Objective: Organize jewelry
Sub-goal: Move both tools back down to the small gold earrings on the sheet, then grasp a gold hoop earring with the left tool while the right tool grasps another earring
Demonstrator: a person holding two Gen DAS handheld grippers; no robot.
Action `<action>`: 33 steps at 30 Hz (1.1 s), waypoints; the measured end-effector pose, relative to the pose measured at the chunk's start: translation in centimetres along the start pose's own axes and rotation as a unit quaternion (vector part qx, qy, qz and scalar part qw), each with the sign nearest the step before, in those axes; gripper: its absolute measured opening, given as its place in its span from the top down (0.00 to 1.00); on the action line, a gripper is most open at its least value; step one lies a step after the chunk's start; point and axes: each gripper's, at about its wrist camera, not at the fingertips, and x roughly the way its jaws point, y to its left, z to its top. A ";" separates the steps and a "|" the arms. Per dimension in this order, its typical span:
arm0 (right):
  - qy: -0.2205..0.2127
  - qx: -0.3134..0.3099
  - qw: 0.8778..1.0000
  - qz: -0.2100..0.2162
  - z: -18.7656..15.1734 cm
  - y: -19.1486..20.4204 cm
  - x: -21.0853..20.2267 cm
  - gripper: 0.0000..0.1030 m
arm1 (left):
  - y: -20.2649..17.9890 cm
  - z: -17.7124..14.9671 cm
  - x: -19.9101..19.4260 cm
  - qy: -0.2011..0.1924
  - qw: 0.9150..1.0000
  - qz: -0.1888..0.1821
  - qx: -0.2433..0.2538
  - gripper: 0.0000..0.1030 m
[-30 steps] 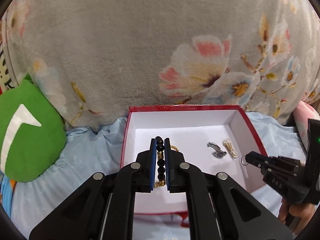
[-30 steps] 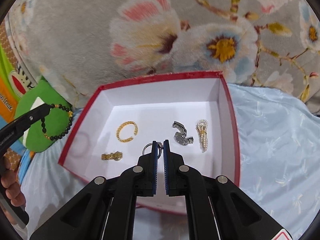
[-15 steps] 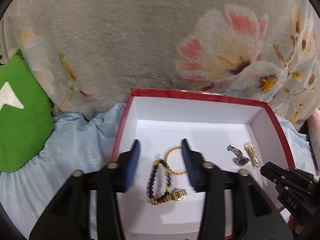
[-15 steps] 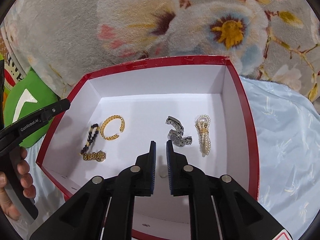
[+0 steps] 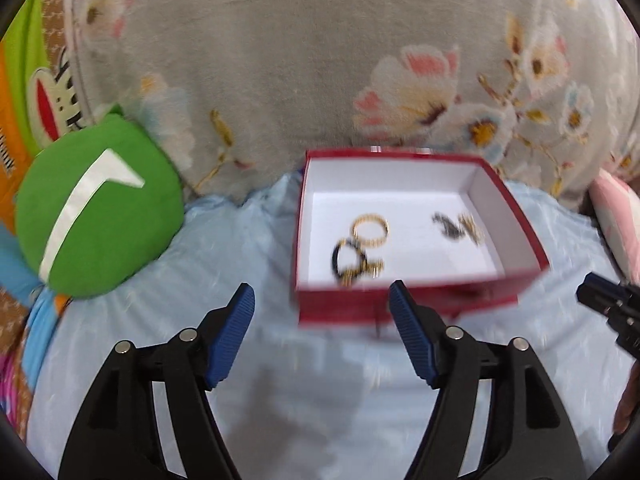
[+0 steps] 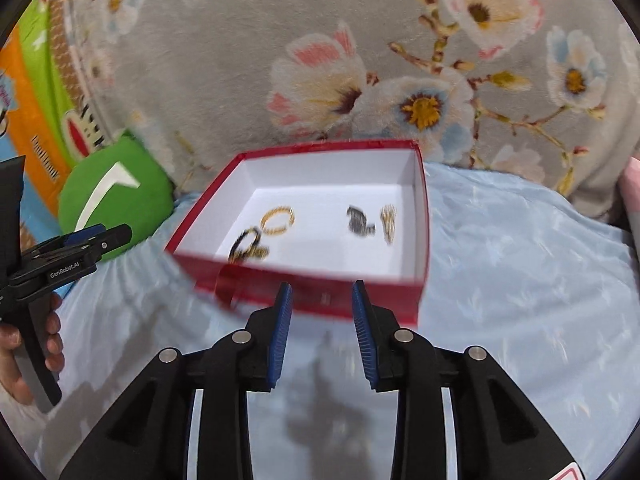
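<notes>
Ahead of both tongs, the shallow red cardboard box [image 6: 416, 236] sits on the pale blue bedsheet [image 6: 520, 280], jewelry lying inside it. Left tongs [image 5: 322, 312] and right tongs [image 6: 322, 304] are opening, empty; the right ones face the box squarely, nearer

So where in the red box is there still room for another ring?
The red box has bare floor along its back wall and down the middle, between the gold ring and the dark chain. The front left corner is crowded, around the black bead bracelet.
</notes>
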 end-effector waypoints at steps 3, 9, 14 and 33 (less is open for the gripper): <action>0.019 0.007 1.000 0.002 -4.3 0.6 -3.1 0.68 | 0.4 -4.4 -2.5 0.039 0.999 -0.008 0.004 0.34; 0.047 0.031 0.998 -0.017 -12.0 1.4 -6.6 0.68 | 0.4 -12.9 -5.8 0.101 0.995 -0.022 -0.007 0.34; 0.066 0.055 0.996 -0.024 -16.2 1.9 -7.5 0.68 | -1.1 -17.6 -7.0 0.127 0.991 -0.045 -0.022 0.34; 0.085 0.079 0.993 -0.032 -18.1 1.9 -6.2 0.68 | -5.4 -21.2 -5.6 0.151 0.986 -0.073 -0.010 0.85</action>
